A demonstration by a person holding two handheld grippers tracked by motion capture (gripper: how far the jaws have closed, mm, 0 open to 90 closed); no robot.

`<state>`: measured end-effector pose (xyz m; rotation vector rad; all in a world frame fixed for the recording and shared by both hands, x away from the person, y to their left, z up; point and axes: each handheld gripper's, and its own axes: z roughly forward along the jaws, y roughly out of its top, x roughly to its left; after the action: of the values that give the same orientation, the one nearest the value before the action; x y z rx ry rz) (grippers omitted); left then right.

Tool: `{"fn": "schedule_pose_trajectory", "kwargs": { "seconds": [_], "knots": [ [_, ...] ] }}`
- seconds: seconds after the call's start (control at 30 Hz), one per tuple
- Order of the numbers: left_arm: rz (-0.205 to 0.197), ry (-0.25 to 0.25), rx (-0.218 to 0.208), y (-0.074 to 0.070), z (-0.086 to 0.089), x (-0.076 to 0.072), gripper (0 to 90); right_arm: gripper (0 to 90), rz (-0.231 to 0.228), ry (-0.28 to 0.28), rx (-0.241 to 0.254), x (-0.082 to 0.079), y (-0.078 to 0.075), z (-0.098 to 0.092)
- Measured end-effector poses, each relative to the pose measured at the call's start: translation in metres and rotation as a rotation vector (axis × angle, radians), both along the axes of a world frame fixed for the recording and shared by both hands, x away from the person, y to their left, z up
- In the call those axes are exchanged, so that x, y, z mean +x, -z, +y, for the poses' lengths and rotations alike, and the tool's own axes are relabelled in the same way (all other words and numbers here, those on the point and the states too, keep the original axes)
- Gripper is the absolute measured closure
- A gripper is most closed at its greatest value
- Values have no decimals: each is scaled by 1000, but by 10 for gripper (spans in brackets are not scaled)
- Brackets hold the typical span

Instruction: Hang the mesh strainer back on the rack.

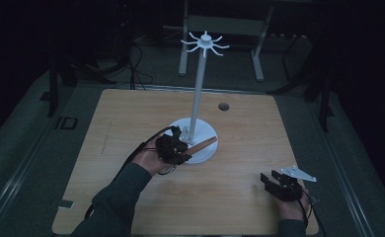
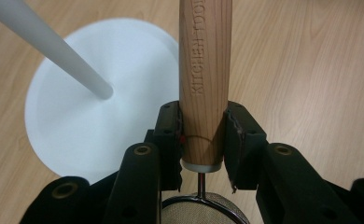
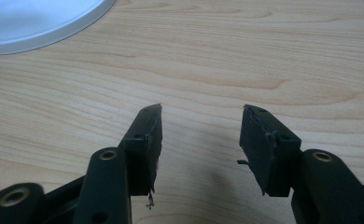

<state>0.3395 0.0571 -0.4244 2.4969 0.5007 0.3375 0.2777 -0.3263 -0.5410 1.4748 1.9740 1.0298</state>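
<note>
Clamping wooden strainer handle (image 2: 204, 84) between both jaws, left claw (image 2: 203, 140) hovers beside white stand base (image 2: 82, 121); mesh bowl (image 2: 203, 210) sits behind jaws. Right claw (image 3: 201, 140), jaws apart, empty above wooden table (image 3: 264, 56), well clear of stand.

High view looking forward and down over the pale wooden counter (image 1: 131, 123); both gripper views close, sharing the round white stand base (image 2: 77, 121).
</note>
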Motion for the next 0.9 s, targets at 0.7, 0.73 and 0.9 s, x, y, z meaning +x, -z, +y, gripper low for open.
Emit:
{"fn": "schedule_pose_trajectory", "kwargs": {
  "seconds": [0.7,0.73,0.9],
  "knots": [
    [-108,-149,-255,-30,23,-3,698,485,2,2,-3,1,1,1],
    [-115,-156,-262,-31,24,-3,698,486,3,2,-4,1,1,1],
    [-134,-188,-304,-37,27,-4,698,486,4,3,0,1,1,1]
  ]
}}
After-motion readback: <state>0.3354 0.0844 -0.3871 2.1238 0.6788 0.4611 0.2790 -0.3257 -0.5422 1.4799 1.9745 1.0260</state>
